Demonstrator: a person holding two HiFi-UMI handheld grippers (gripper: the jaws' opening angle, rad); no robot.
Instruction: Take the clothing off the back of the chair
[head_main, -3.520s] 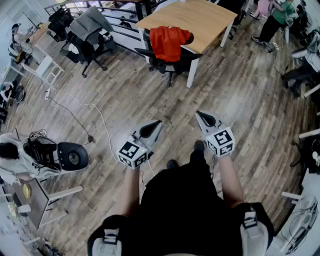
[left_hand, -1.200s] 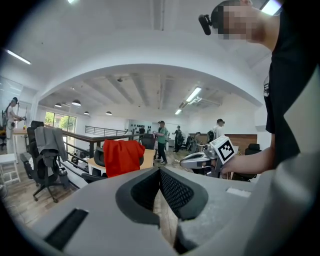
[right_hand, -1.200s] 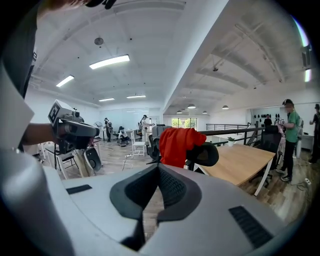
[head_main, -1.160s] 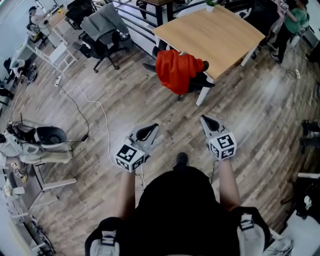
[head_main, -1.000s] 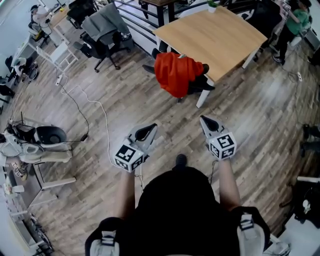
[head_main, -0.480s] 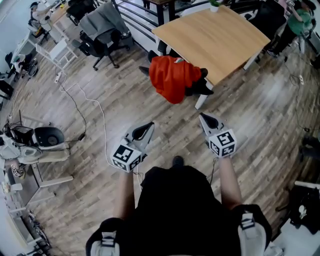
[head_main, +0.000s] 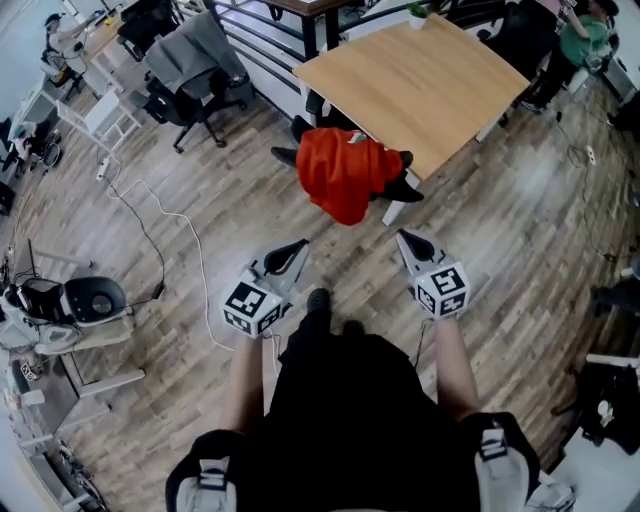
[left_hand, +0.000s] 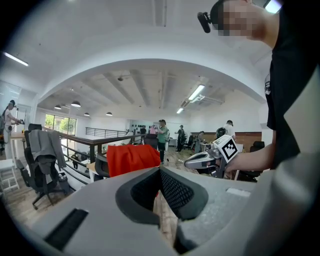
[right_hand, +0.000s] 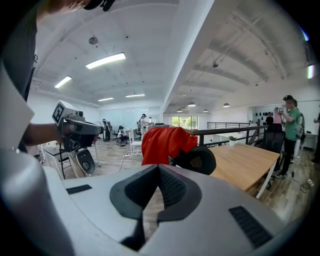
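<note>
A pale wooden table (head_main: 420, 90) stands on a plank floor (head_main: 520, 230) in an open-plan office, with a small potted plant (head_main: 417, 13) at its far edge. A dark railing (head_main: 255, 30) runs past the table's far-left side. To the left, a grey coat (head_main: 190, 50) hangs over a black swivel seat (head_main: 185, 100), and a white cable (head_main: 200, 280) snakes across the boards. A person in a green top (head_main: 575, 40) stands beyond the table's right corner, and several others stand deeper in the room. Strip lights (right_hand: 105, 60) line the white ceiling (right_hand: 150, 30).
</note>
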